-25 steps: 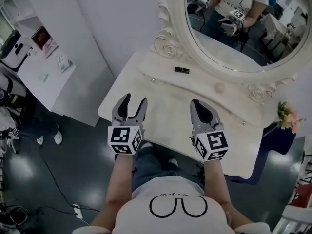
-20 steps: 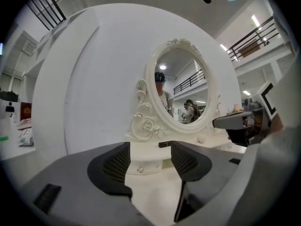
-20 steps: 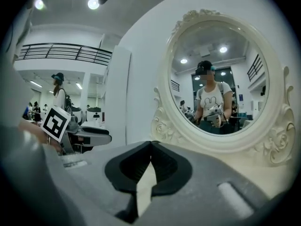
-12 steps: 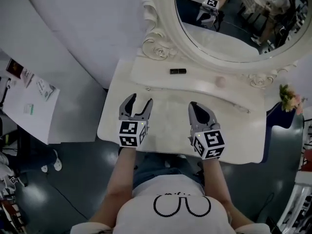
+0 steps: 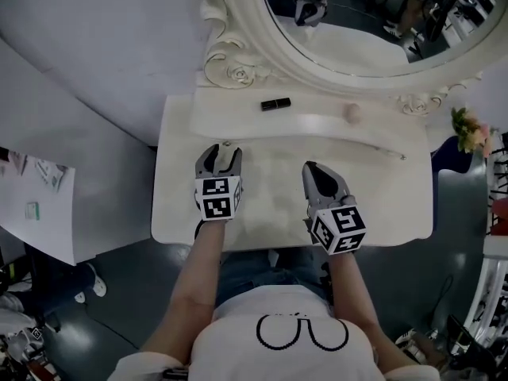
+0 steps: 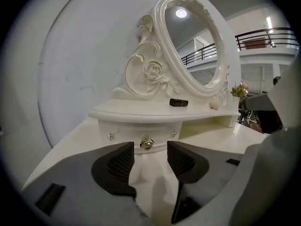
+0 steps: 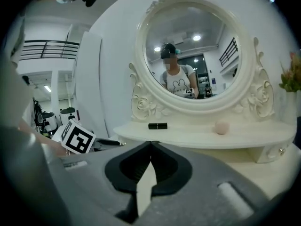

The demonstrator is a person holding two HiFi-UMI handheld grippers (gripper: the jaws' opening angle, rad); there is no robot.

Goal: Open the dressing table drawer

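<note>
White surface (image 5: 266, 209) carries a small cream drawer (image 6: 134, 128), unopened: my left hand-held gripper (image 6: 150, 149), empty jaws closing, sits short of its round gold knob (image 6: 147, 143), right hand-held gripper (image 7: 150, 146) closed empty

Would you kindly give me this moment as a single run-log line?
left gripper: jaws closing, nothing between, facing round gold drawer knob | right gripper: jaws together, empty | white dressing-table drawer: shut

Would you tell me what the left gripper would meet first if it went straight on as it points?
Probably the drawer knob, centred just ahead of the left gripper, whose jaws are closing with nothing between them yet; the gap is hard to judge.
</note>
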